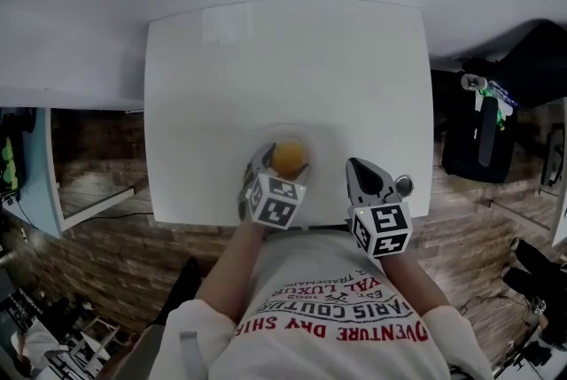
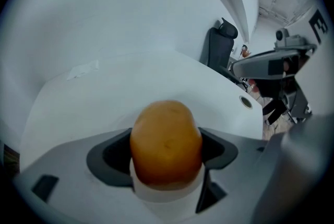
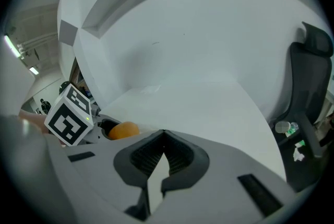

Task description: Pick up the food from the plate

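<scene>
An orange rounded piece of food (image 1: 289,157) sits on a pale plate (image 1: 321,139) near the front edge of the white table (image 1: 266,50). My left gripper (image 1: 282,167) is around it, and in the left gripper view the food (image 2: 166,137) fills the gap, with both dark pads against its sides. Just right of the plate, my right gripper (image 1: 357,167) hovers over the table edge. Its jaws (image 3: 163,134) are shut with nothing between them. The right gripper view also shows the food (image 3: 124,130) and the left gripper's marker cube (image 3: 67,117) to its left.
A round grommet (image 1: 404,186) is set in the table's front right corner. A black chair (image 1: 487,126) with a bottle (image 1: 483,88) stands right of the table. A white wall runs behind the table, and wood floor lies on both sides.
</scene>
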